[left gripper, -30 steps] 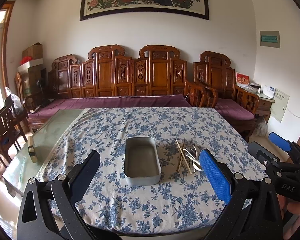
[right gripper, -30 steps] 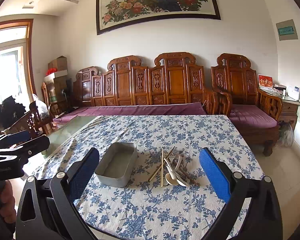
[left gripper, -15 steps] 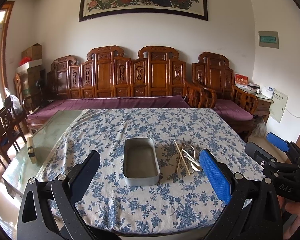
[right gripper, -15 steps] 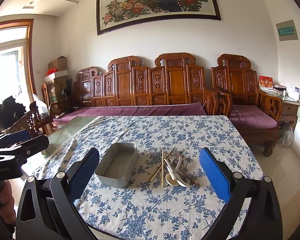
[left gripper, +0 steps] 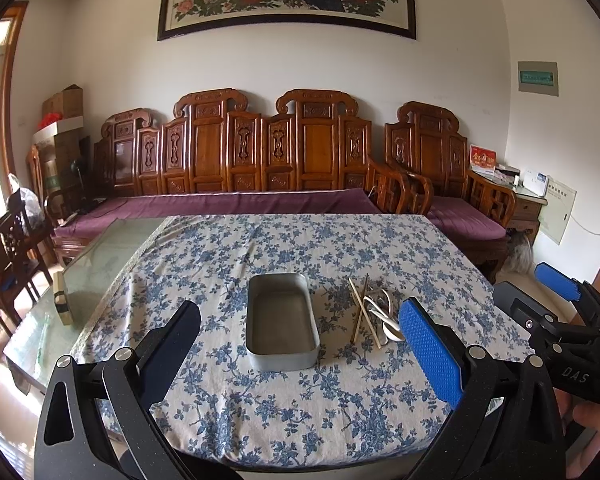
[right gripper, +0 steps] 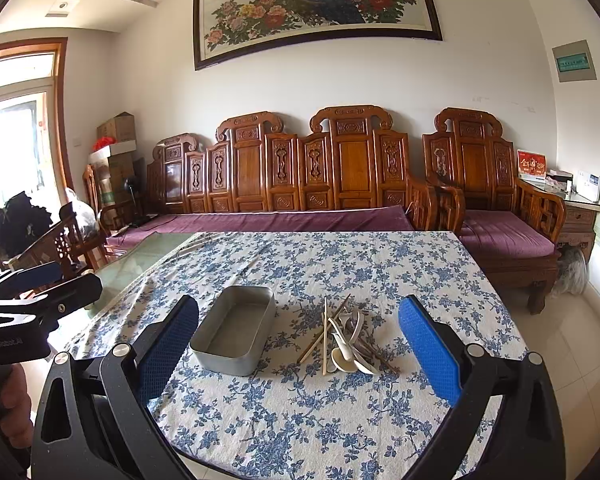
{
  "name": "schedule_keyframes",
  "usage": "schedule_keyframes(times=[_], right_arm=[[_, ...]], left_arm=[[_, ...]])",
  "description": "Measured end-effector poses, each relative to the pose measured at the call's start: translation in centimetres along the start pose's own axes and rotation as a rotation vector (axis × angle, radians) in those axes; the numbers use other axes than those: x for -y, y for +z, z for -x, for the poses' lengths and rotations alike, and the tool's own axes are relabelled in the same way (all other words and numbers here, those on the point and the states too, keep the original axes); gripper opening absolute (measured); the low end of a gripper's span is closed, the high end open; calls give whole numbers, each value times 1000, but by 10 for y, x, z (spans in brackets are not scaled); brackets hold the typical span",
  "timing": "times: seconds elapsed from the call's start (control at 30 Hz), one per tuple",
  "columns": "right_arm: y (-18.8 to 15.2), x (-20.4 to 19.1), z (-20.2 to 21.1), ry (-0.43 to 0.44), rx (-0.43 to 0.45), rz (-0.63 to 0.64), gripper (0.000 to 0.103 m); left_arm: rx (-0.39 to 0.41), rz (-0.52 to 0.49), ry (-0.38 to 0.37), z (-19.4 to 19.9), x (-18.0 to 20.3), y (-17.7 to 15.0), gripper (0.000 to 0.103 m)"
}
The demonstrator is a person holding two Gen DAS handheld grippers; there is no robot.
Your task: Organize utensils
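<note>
Since the earlier frames little has shifted: both views have only edged slightly. The left gripper (left gripper: 296, 344) and right gripper (right gripper: 298, 344) hover released, grasping nothing, above the near edge of the blue-flowered cloth surface (right gripper: 340, 412). The empty grey rectangular metal tin (right gripper: 234, 330) sits just left of the heap of wooden chopsticks and white spoons (right gripper: 346, 340).

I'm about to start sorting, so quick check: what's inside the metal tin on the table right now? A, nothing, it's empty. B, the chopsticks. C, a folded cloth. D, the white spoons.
A: the metal tin shows only its bare floor, while the chopsticks and white spoons lie in a heap on the tablecloth beside it; both grippers are open and hold nothing.
</note>
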State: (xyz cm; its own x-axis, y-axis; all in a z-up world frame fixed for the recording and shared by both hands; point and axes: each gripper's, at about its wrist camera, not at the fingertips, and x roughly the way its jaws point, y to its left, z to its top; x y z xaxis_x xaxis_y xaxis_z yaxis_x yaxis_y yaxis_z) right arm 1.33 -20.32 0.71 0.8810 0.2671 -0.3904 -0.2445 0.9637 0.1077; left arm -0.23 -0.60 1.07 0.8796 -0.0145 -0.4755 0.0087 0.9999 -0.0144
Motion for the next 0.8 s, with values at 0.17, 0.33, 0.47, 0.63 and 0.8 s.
schedule_keyframes(times=[0.17, 0.33, 0.47, 0.63, 0.8], right_arm=[[-1, 0, 0, 0, 0, -1, 100], [-1, -1, 0, 1, 0, -1, 100], [-1, -1, 0, 0, 0, -1, 100], [-2, -1, 1, 1, 0, -1, 100], [-2, 0, 1, 1, 0, -2, 100]], left_arm=[[-1, -1, 1, -1, 0, -2, 96], [-1, -1, 1, -1, 0, -2, 96], [-2, -2, 1, -1, 0, -2, 96], [-2, -2, 0, -2, 0, -2, 96], [-3, -2, 1, -2, 0, -3, 96]])
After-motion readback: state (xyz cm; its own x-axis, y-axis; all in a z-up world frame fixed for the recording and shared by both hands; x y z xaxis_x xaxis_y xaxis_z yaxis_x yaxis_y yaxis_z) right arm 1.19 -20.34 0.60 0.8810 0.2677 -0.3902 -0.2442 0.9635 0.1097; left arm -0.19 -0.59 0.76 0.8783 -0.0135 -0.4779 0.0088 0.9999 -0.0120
